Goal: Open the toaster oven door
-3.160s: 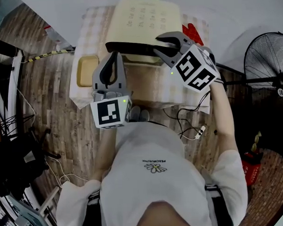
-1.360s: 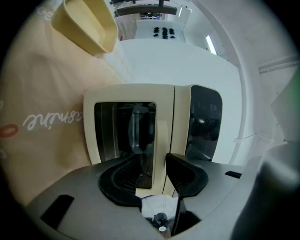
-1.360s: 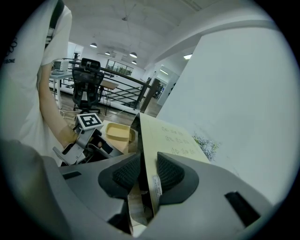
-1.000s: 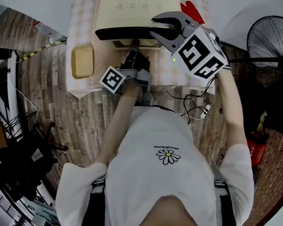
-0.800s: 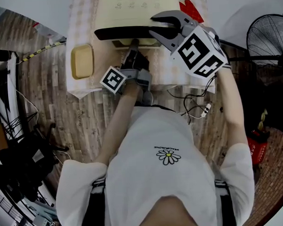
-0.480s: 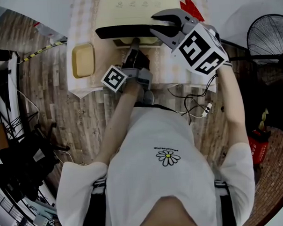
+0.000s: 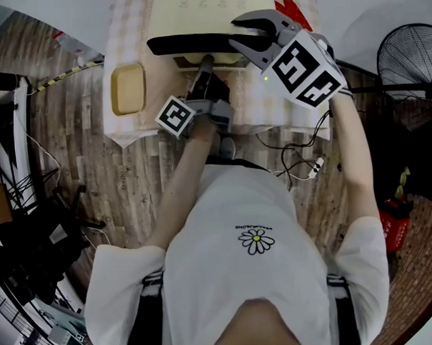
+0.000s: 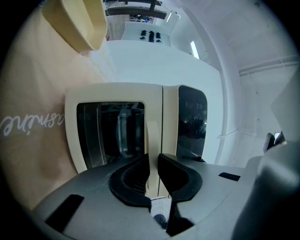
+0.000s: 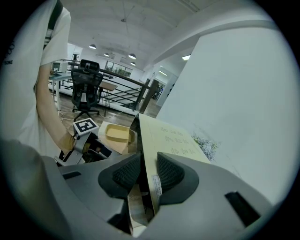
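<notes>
**Claws clamped on the oven, handle and corner**

Left claw (image 8: 153,157) is nearly shut, its two dark pads pinching the thin cream door handle (image 8: 153,133) of the toaster oven (image 7: 209,10). The oven stands on a checked tablecloth (image 7: 123,38) directly ahead of the person. Right claw (image 9: 149,163) sits high at the oven's top right corner, with its jaws narrowed onto the edge of the cream top panel. A shallow yellow tray (image 7: 128,88) lies on the cloth just left of the oven.

From the head view, the oven's rear is cut off by the frame, and its front face cannot be seen from above. The left claw's tips disappear under the dark front edge. Whether the door has begun to open cannot be told.

About three seconds earlier, the left claw was raised near the person's chest with its jaws wide apart. It has since dropped to the oven's front. The right claw has kept its place at the corner.
</notes>
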